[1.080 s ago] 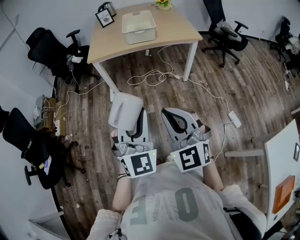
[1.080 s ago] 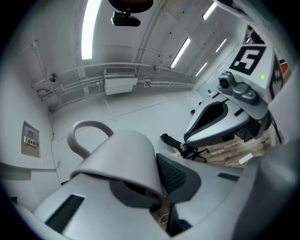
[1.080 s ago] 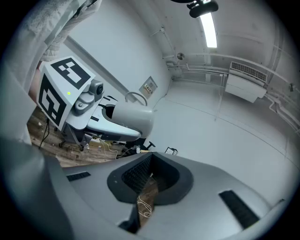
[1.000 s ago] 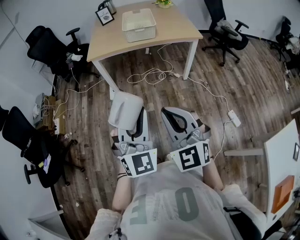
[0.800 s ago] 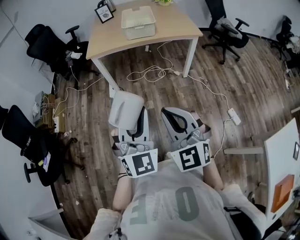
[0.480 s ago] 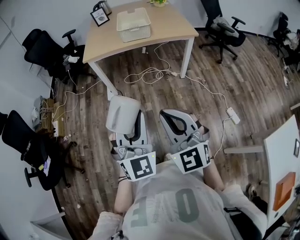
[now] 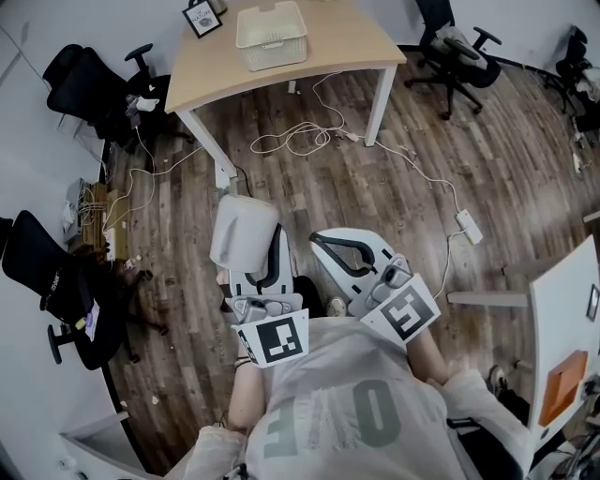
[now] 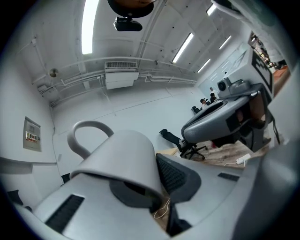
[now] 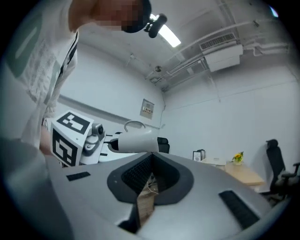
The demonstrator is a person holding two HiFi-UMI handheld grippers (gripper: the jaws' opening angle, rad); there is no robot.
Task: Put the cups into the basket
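Observation:
A white cup hangs in front of me, my left gripper shut on its rim. In the left gripper view the cup fills the middle, upside down, handle up. My right gripper is shut with nothing in it, turned toward the left one. From the right gripper view the cup shows beyond the closed jaws. The white basket stands on the wooden table far ahead.
A framed picture stands left of the basket. White cables trail over the wood floor under and beside the table. Black office chairs stand at the left and at the back right. A white desk edge is at right.
The view has shifted a little toward the table. My right gripper has swung its tip left toward the cup. The left gripper still holds the cup.

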